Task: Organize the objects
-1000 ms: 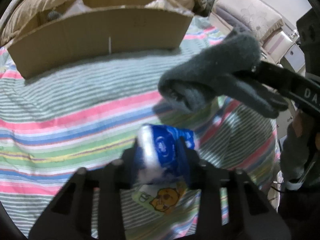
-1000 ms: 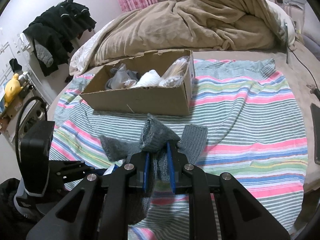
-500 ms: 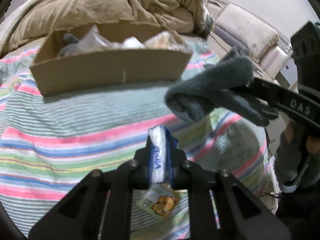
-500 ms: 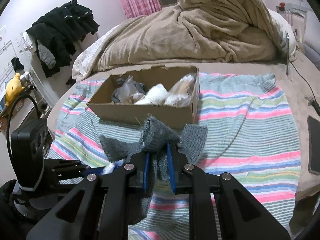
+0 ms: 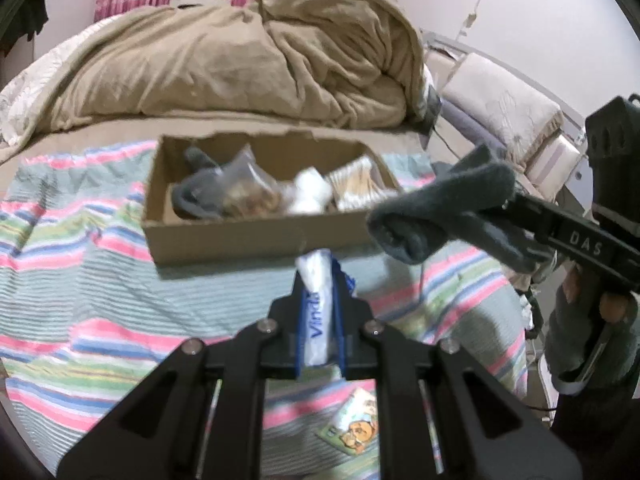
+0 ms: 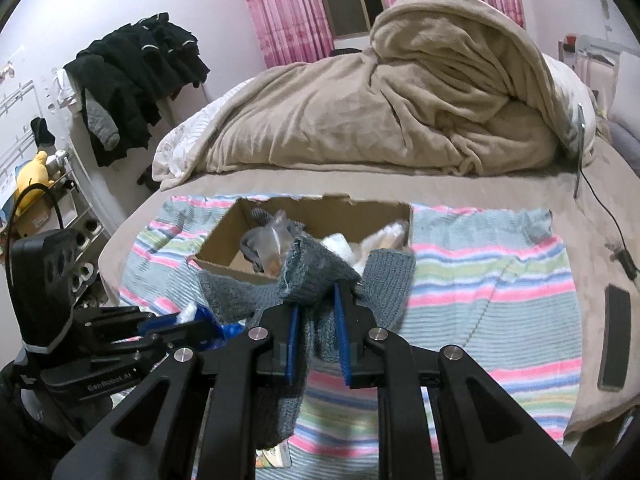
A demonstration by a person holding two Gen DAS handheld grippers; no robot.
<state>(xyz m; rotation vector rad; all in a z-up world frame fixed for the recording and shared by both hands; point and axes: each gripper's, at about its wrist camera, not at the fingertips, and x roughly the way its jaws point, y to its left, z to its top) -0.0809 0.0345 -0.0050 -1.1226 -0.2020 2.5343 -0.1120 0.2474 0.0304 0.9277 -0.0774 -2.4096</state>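
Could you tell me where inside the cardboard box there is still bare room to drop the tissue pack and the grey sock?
The cardboard box has bare floor along its left wall, beside the dark sock. The middle and right are crowded with a clear bag, a white roll and cotton swabs.

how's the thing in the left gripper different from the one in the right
The left gripper pinches a tissue pack, white and blue plastic with printed lettering; the right gripper pinches a grey knit sock. The tissue pack is small and stands stiffly between the fingers, while the sock is longer and droops below them. Both are held above the striped blanket, short of the cardboard box.
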